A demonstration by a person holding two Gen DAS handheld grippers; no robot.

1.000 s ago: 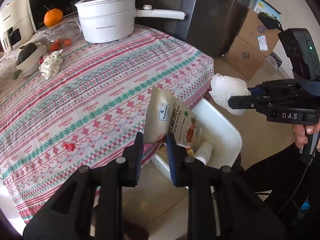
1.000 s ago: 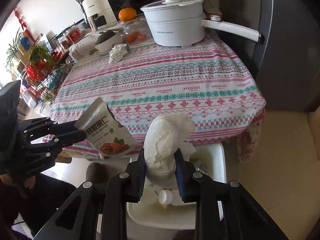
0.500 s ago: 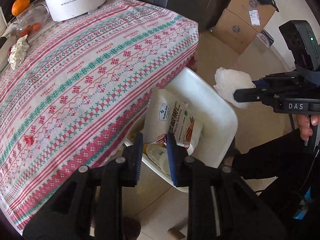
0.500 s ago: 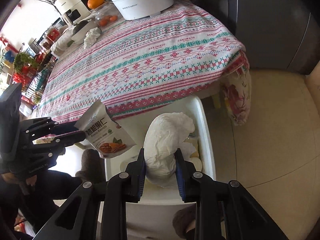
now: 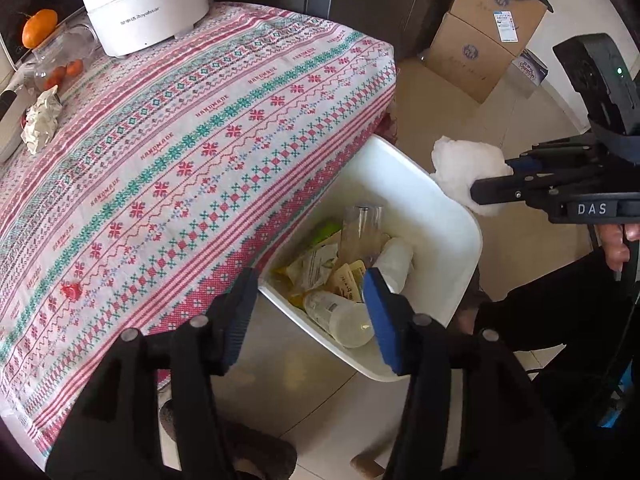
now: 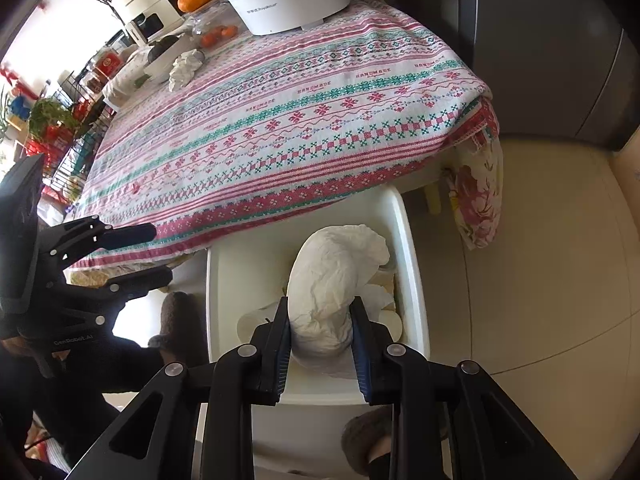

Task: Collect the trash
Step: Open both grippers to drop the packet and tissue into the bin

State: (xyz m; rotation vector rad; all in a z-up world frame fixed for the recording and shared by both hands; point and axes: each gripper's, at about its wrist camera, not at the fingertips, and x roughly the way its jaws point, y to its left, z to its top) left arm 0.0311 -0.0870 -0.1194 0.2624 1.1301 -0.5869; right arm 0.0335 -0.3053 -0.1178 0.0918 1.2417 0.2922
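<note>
Two grippers hang over a white trash bin (image 5: 424,200) that sits on the floor, tucked against the edge of a table with a red and green patterned tablecloth (image 5: 192,152). The left gripper (image 5: 306,316) has its fingers spread wide apart and holds nothing. Under it, inside the bin, lie plastic bottles (image 5: 340,316) and snack wrappers (image 5: 316,264). The right gripper (image 6: 320,334) squeezes a crumpled white paper wad (image 6: 336,276) between its blue pads, right above the bin.

That wad looks very light and soft. It squashes easily, so a gentle pinch around its middle is enough, and it will likely just drop when the fingers let go. It cannot break and should not slip.

One more crumpled paper ball (image 5: 40,120) lies far back on the table, near a glass jar of small oranges (image 5: 60,64) and a big white pot (image 5: 148,8). It looks just as light and should be pinched across its fattest part.
</note>
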